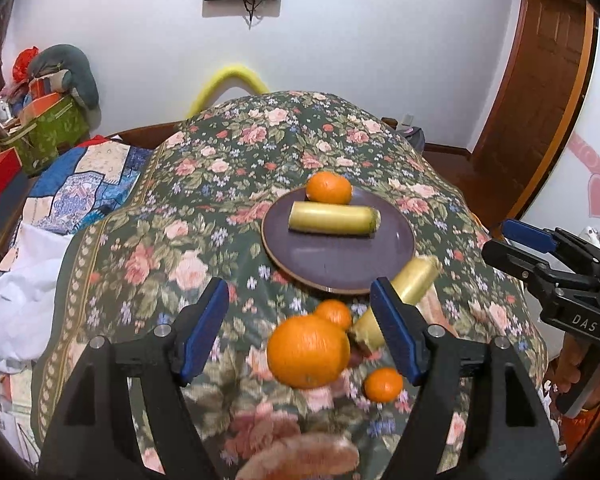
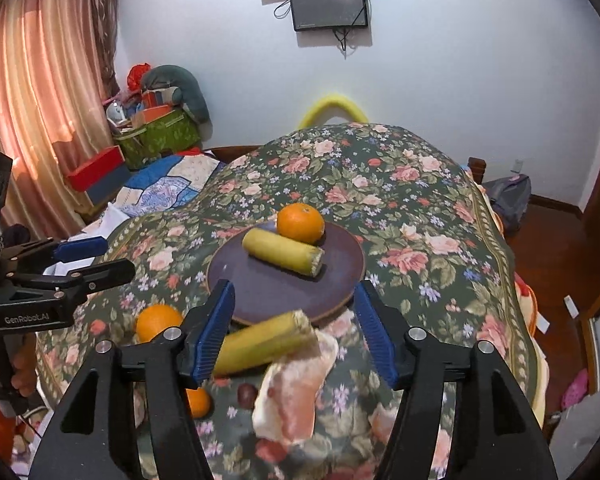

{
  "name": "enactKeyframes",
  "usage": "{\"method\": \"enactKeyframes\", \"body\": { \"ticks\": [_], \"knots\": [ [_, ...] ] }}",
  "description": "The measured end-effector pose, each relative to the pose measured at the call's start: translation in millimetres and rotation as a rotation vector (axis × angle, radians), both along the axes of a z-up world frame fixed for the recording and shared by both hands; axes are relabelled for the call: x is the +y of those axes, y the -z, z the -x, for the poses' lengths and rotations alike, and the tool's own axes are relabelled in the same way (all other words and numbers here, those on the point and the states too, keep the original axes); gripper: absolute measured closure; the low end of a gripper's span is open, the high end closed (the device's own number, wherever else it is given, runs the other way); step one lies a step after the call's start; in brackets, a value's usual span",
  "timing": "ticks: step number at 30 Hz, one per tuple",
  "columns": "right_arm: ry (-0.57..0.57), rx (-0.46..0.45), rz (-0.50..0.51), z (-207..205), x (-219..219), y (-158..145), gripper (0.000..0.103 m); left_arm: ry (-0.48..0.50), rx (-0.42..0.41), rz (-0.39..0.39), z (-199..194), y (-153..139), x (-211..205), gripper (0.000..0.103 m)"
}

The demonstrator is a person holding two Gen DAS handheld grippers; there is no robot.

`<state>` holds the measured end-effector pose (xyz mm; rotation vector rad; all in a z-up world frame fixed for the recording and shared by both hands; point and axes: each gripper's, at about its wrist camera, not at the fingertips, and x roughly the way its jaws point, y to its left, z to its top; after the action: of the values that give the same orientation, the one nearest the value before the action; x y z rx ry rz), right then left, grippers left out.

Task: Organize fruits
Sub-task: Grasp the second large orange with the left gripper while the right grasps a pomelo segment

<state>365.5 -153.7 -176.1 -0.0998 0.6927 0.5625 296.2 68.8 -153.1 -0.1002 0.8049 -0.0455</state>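
A dark purple plate (image 1: pixel 340 256) (image 2: pixel 260 280) lies on the floral cloth and holds a banana piece (image 1: pixel 334 220) (image 2: pixel 284 257) and an orange (image 1: pixel 329 188) (image 2: pixel 300 223). In front of the plate lie a second banana piece (image 1: pixel 404 292) (image 2: pixel 264 342), a large orange (image 1: pixel 308 350) (image 2: pixel 158 322), two small oranges (image 1: pixel 334 314) (image 1: pixel 383 385) and a pink pomelo piece (image 2: pixel 296 392). My left gripper (image 1: pixel 304 334) is open, its fingers either side of the large orange. My right gripper (image 2: pixel 294 332) is open above the second banana piece; it also shows in the left wrist view (image 1: pixel 520 248).
The floral cloth (image 1: pixel 228 184) covers a raised bed-like surface that falls away at its edges. A patchwork quilt (image 1: pixel 80 184) and boxes (image 1: pixel 40 128) lie left. A wooden door (image 1: pixel 540 100) stands right. A screen (image 2: pixel 330 6) hangs on the back wall.
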Motion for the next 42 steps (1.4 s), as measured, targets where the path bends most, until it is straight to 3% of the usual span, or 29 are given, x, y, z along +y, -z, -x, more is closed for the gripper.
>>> {"method": "enactKeyframes", "body": {
  "ticks": [13, 23, 33, 42],
  "knots": [
    [0.015, 0.08, 0.06, 21, -4, 42, 0.044, 0.022, 0.103, 0.015, 14, 43, -10, 0.03],
    [0.009, 0.182, 0.082, 0, 10, 84, 0.044, 0.021, 0.161, 0.017, -3, 75, -11, 0.03],
    [-0.003, 0.219, 0.099, -12, 14, 97, 0.044, 0.022, 0.178, 0.045, -15, 88, -10, 0.03],
    [0.01, 0.219, 0.099, -11, -16, 95, 0.044, 0.015, 0.173, 0.058, -16, 90, -9, 0.03]
  ]
}}
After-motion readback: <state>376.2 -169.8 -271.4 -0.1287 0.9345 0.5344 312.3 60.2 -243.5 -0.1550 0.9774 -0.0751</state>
